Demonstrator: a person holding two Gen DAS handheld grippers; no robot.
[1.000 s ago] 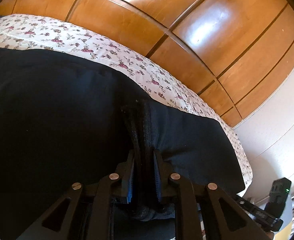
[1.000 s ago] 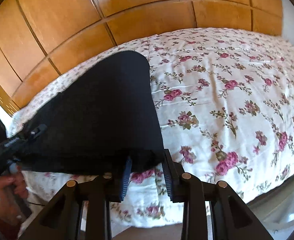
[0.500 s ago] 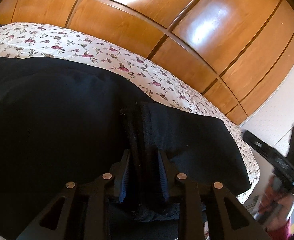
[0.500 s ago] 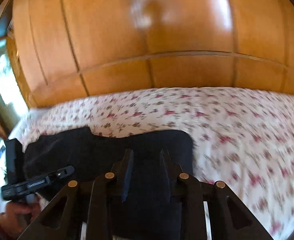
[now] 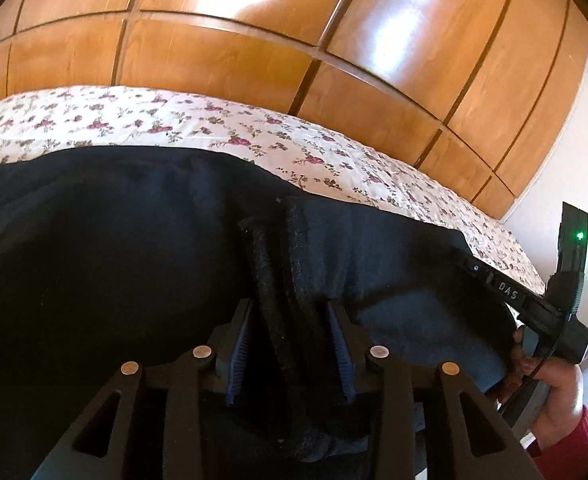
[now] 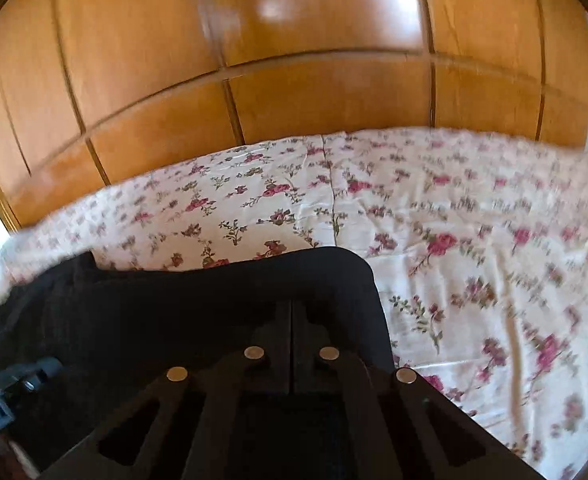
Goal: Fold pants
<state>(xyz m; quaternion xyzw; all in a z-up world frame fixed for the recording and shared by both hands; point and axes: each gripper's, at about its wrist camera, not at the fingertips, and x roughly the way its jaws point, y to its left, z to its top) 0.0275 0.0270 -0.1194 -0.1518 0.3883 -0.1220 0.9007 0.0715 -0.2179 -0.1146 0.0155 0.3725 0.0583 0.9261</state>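
Dark navy pants (image 5: 114, 260) lie spread on the floral bedspread (image 5: 214, 120). A thick ridge of their bunched fabric (image 5: 282, 280) stands between the fingers of my left gripper (image 5: 288, 344). Its jaws are opening, and the blue pads (image 5: 339, 344) stand a little off the fabric. In the right wrist view the pants (image 6: 214, 300) end in a rounded corner near the centre. My right gripper (image 6: 292, 320) is shut above the cloth near that corner, fingers together, and nothing shows between them. The right gripper's black body (image 5: 509, 292) reaches over the pants' right end.
Glossy wooden wardrobe panels (image 6: 294, 60) rise right behind the bed. Open floral bedspread (image 6: 473, 260) stretches right of the pants. A hand in a red sleeve (image 5: 561, 400) holds the right gripper at the bed's right edge. A white wall (image 5: 573, 160) stands there.
The left jaws have widened around the fabric ridge. The right gripper swung from the pants' edge to over the pants and its jaws closed fully.
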